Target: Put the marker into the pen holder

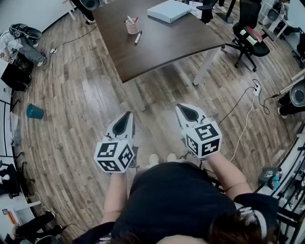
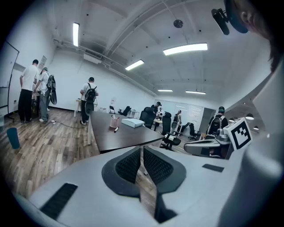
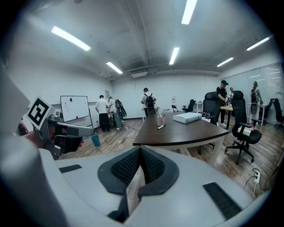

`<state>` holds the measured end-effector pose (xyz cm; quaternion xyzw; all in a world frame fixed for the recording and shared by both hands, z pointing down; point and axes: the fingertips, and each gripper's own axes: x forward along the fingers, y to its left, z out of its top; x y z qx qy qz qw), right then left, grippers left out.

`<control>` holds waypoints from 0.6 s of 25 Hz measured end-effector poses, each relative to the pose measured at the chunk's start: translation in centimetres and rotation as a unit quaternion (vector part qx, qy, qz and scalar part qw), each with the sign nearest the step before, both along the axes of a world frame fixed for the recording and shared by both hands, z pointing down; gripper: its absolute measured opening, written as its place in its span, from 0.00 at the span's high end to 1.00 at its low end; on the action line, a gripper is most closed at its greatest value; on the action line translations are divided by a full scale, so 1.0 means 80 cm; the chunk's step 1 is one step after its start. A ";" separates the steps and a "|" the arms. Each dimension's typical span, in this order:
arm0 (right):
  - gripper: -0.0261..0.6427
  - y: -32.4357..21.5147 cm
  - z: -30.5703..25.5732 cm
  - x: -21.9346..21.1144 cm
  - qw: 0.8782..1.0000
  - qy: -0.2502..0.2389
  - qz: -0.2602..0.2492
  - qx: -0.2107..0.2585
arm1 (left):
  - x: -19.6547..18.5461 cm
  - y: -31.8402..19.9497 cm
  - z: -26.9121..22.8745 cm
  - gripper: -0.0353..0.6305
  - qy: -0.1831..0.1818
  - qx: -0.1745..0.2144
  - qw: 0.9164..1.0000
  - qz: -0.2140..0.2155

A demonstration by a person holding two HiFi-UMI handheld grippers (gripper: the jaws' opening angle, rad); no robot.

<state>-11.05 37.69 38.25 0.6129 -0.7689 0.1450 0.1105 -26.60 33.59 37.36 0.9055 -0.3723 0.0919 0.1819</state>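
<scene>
A dark marker lies on the brown table beside a pink pen holder with pens in it. The same marker and holder show far off in the right gripper view, and the marker and holder in the left gripper view. My left gripper and right gripper hang over the floor, well short of the table. Both are shut with nothing between the jaws.
A white box lies on the table's far side. A black office chair stands at the right. A teal bin sits on the floor at left, and a white cable runs across the floor at right. Several people stand farther back.
</scene>
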 end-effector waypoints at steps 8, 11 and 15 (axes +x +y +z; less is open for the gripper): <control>0.94 -0.001 0.005 0.021 1.000 -0.008 0.011 -0.006 | 0.013 0.005 0.003 0.90 -0.001 0.008 1.000 -0.004; 0.94 0.004 0.012 0.026 1.000 -0.012 0.009 -0.013 | 0.019 0.007 0.007 0.90 0.005 0.004 1.000 -0.008; 0.94 0.005 0.017 0.027 1.000 -0.014 0.001 -0.022 | 0.020 0.006 0.013 0.90 0.001 -0.003 1.000 -0.018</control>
